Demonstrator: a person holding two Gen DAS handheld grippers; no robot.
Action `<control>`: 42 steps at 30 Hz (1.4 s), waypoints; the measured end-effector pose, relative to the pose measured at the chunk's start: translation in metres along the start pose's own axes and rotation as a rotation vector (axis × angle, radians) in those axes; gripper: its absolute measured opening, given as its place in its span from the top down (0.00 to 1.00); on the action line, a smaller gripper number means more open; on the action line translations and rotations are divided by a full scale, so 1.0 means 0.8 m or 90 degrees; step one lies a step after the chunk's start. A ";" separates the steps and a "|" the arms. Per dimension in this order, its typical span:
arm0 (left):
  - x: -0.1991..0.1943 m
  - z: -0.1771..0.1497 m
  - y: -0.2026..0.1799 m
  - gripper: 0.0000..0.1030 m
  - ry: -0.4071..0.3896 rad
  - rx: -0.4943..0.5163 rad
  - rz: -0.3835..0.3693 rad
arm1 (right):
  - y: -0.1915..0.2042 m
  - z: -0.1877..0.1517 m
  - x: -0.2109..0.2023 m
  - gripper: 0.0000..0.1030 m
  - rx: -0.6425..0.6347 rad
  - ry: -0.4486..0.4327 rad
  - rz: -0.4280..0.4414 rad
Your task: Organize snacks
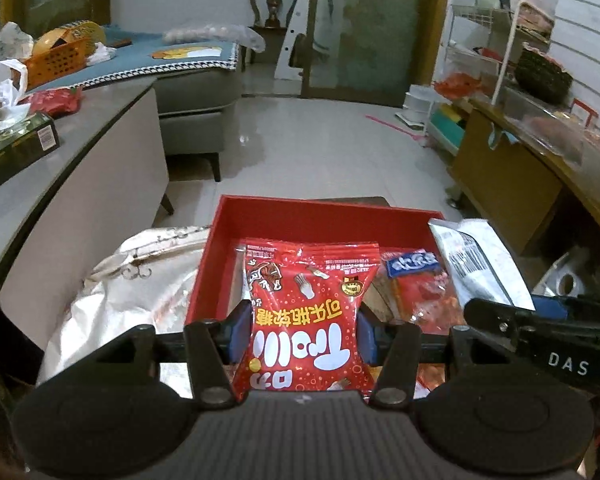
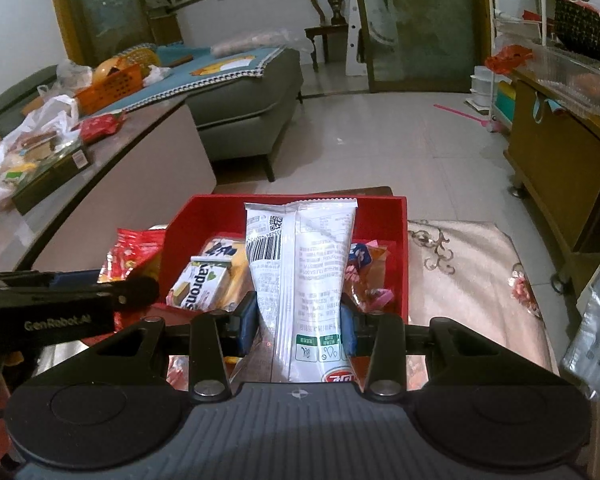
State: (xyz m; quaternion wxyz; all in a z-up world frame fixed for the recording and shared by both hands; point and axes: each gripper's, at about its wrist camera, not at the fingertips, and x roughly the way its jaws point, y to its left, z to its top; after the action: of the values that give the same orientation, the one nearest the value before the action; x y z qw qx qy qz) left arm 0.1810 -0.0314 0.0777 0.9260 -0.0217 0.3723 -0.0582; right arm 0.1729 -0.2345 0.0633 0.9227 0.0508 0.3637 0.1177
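A red box (image 1: 260,216) holds several snack packets on a cloth-covered surface; it also shows in the right wrist view (image 2: 396,240). My left gripper (image 1: 302,332) is shut on a red Trolli candy bag (image 1: 308,308), held over the box's near edge. My right gripper (image 2: 298,320) is shut on a white snack packet (image 2: 304,264), held upright over the box. The right gripper (image 1: 540,332) and its white packet (image 1: 476,260) show at the right of the left wrist view. The left gripper (image 2: 60,300) shows at the left of the right wrist view.
A pale embroidered cloth (image 2: 472,276) covers the surface under the box. A grey counter (image 2: 112,168) on the left carries bags and a green box (image 2: 52,176). A wooden cabinet (image 2: 556,176) stands on the right. A sofa (image 2: 240,92) is behind.
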 end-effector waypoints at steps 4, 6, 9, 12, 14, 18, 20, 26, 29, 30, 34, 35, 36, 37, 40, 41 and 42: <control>0.009 0.003 -0.002 0.55 0.002 0.001 0.004 | -0.003 0.003 0.002 0.53 0.004 -0.002 -0.003; 0.010 0.003 -0.003 0.55 0.004 0.001 0.002 | -0.002 0.005 0.003 0.53 0.003 -0.004 -0.005; 0.009 0.003 -0.005 0.55 -0.003 0.010 0.006 | -0.003 0.004 0.005 0.53 0.005 -0.002 -0.007; 0.010 0.002 -0.005 0.55 -0.004 0.014 0.010 | -0.004 0.005 0.008 0.53 0.008 0.001 -0.008; 0.010 0.002 -0.006 0.55 -0.005 0.013 0.010 | -0.005 0.006 0.009 0.53 0.008 0.001 -0.008; 0.013 0.006 -0.006 0.55 -0.005 0.010 0.012 | -0.004 0.009 0.012 0.53 0.008 -0.001 -0.011; 0.015 0.007 -0.006 0.55 -0.007 0.010 0.018 | -0.007 0.010 0.014 0.53 0.011 -0.001 -0.012; 0.025 0.009 -0.002 0.55 -0.002 0.004 0.024 | -0.013 0.010 0.022 0.53 0.018 0.007 -0.018; 0.027 0.010 -0.002 0.55 -0.001 0.006 0.028 | -0.015 0.012 0.024 0.53 0.019 0.009 -0.021; 0.028 0.011 -0.002 0.55 -0.002 0.006 0.029 | -0.016 0.012 0.024 0.53 0.019 0.009 -0.022; 0.025 0.016 0.004 0.55 -0.011 0.003 0.036 | -0.023 0.013 0.023 0.53 0.027 0.006 -0.027; 0.024 0.017 0.007 0.55 -0.013 -0.001 0.039 | -0.025 0.013 0.024 0.53 0.029 0.006 -0.028; 0.024 0.019 0.011 0.55 -0.016 -0.006 0.041 | -0.027 0.014 0.024 0.53 0.030 0.006 -0.030; 0.024 0.021 0.016 0.55 -0.018 -0.012 0.044 | -0.030 0.015 0.025 0.53 0.032 0.006 -0.031; 0.027 0.026 0.029 0.55 -0.021 -0.032 0.054 | -0.037 0.019 0.031 0.52 0.038 0.005 -0.037; 0.029 0.028 0.032 0.55 -0.020 -0.038 0.056 | -0.040 0.021 0.034 0.52 0.043 0.005 -0.037; 0.031 0.030 0.035 0.55 -0.021 -0.043 0.059 | -0.042 0.023 0.036 0.52 0.047 0.005 -0.036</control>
State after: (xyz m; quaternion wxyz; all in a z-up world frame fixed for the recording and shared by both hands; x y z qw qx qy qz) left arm 0.2176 -0.0066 0.0756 0.9325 -0.0364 0.3594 -0.0026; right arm 0.2119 -0.2597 0.0517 0.9216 0.0742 0.3728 0.0783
